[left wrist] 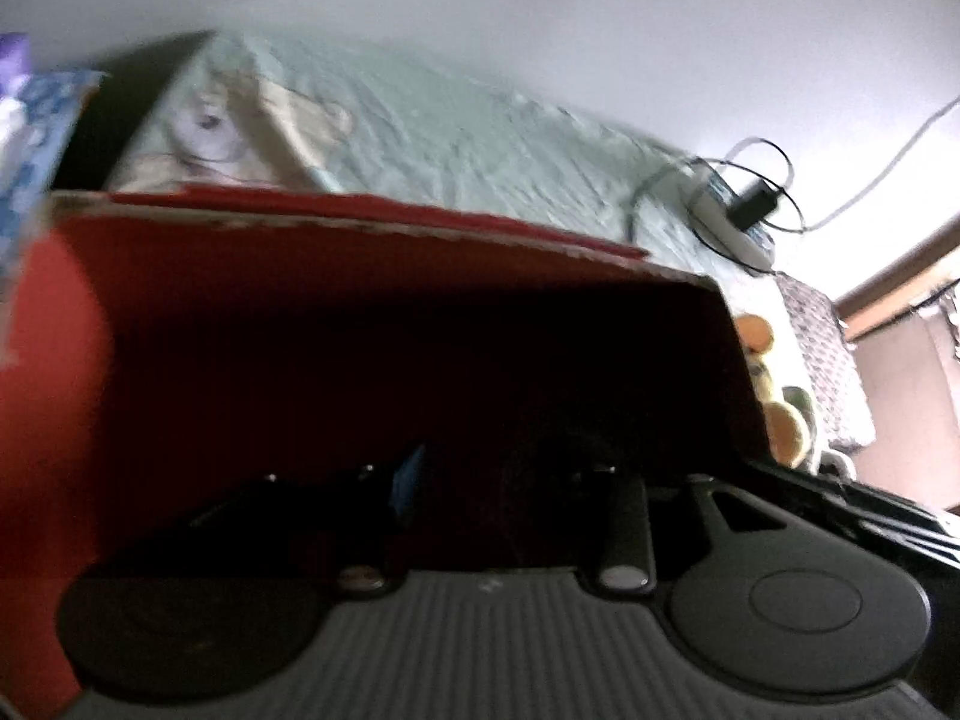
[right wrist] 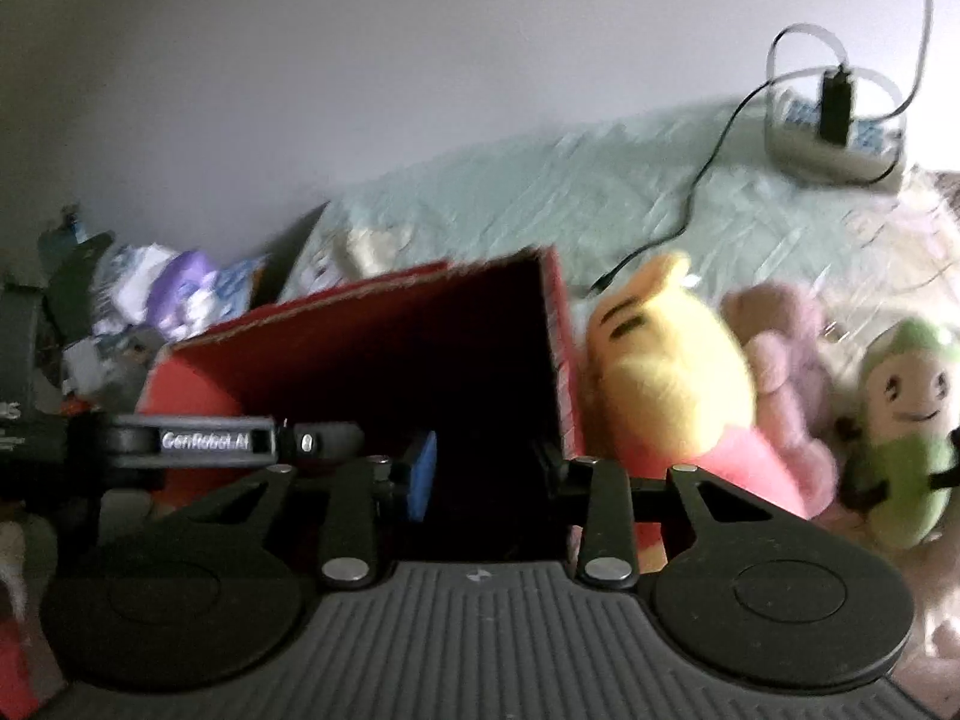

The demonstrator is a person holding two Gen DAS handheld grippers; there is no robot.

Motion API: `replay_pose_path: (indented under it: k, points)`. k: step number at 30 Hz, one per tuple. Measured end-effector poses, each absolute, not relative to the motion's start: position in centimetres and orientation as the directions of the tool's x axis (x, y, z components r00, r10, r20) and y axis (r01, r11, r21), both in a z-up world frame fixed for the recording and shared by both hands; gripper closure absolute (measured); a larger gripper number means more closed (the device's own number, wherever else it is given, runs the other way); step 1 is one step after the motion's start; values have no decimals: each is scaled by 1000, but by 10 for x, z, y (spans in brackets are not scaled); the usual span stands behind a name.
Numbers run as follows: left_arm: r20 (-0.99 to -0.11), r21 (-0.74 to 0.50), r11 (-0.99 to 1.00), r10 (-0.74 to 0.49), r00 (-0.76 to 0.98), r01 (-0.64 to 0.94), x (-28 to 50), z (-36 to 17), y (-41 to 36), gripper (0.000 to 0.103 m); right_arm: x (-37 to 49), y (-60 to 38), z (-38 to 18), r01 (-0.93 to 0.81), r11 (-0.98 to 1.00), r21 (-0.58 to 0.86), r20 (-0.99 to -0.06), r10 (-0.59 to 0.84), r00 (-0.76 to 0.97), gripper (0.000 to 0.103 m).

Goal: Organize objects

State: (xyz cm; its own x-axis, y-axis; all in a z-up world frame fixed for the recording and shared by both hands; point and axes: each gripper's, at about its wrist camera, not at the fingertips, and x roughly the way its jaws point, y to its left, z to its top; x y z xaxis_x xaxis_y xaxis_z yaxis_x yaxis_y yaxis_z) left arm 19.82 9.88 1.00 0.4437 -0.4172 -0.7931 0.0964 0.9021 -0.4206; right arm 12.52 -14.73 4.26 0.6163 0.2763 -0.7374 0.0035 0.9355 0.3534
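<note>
A red cardboard box (left wrist: 372,324) lies on its side on the bed, its dark open mouth towards both cameras. My left gripper (left wrist: 504,474) reaches into that mouth, jaws apart, with one blue pad (left wrist: 408,480) showing and nothing seen between the fingers. My right gripper (right wrist: 486,468) is open too, inside the same red box (right wrist: 384,348) close to its right wall. The left gripper's body (right wrist: 204,441) shows at the box's left side. Just right of the box lie a yellow plush toy (right wrist: 666,384), a pink plush toy (right wrist: 786,360) and a green plush toy (right wrist: 900,420).
A pale green bed cover (right wrist: 540,198) runs back to a white wall. A power strip (right wrist: 840,138) with a black plug and cables lies at the far right. Crumpled packets (right wrist: 174,294) are piled at the left. Both views are blurred.
</note>
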Motion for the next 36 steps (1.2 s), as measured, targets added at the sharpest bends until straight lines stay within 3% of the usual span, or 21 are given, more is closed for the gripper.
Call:
replay_pose_path:
  k: [7, 11, 12, 14, 17, 22, 28, 36]
  points:
    - [-845, -254, 967, -232, 482, 20, 187, 13, 114, 65, 144, -113, 30, -90, 851, 518, -766, 508, 394, 67]
    - [-886, -106, 994, -97, 453, 7, 191, 4, 101, 65, 162, -82, 9, -102, 911, 399, -872, 411, 267, 67]
    - [-894, -95, 995, -88, 439, 7, 191, -1, 100, 65, 166, -78, 5, -103, 928, 359, -894, 373, 248, 72]
    - [-905, -92, 996, -90, 416, 14, 195, -7, 100, 67, 172, -76, 0, -90, 938, 334, -909, 346, 233, 72]
    - [-902, -66, 997, -72, 425, 30, 197, -8, 98, 67, 177, -76, 0, -77, 972, 224, -926, 237, 293, 75]
    - [-904, 30, 993, -22, 426, 116, 197, -12, 78, 66, 187, -77, 0, -101, 972, 212, -887, 235, 397, 75]
    - [-901, 84, 982, 3, 433, 167, 195, -13, 68, 60, 170, -84, -6, -103, 970, 220, -864, 243, 442, 74]
    - [-895, 101, 980, 15, 446, 169, 193, -12, 66, 56, 152, -102, 12, -77, 938, 337, -773, 322, 547, 74]
